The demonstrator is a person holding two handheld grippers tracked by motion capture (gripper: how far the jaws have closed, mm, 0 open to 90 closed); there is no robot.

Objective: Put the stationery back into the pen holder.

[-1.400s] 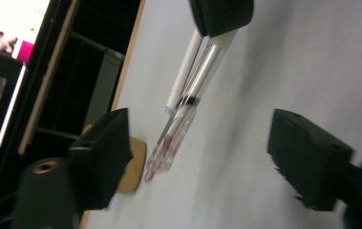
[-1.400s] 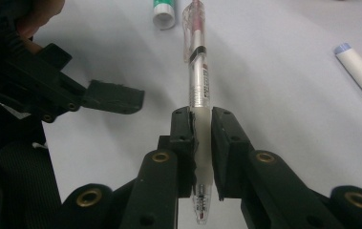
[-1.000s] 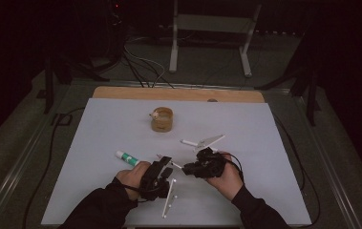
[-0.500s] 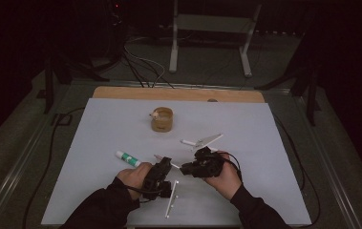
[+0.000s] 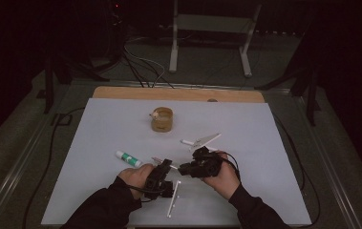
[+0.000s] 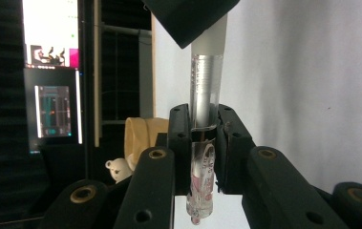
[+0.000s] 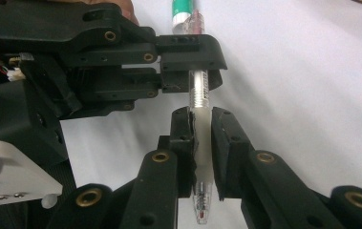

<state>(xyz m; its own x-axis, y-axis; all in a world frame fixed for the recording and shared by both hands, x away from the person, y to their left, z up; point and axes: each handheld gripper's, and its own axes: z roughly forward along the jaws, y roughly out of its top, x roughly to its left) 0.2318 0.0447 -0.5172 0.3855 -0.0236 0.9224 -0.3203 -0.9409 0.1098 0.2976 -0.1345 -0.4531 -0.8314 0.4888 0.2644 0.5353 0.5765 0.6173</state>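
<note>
1. White sheet (image 5: 264,191) covers the table, with dark floor and cables around it
2. Nearest, a white stick (image 5: 173,202) lies by the person's hands
3. Left gripper (image 5: 165,172) has just been closing and now pinches the clear pen (image 6: 202,157); right gripper (image 5: 188,168) clamps that pen's white end (image 7: 201,138), held level above the sheet
4. Green-and-white tube (image 5: 129,158) just beyond; its print is too small to read
5. Farthest, a tan cup (image 5: 162,119)

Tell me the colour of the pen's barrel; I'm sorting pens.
Clear plastic with a white section, seen best in the right gripper view: pen.
</note>
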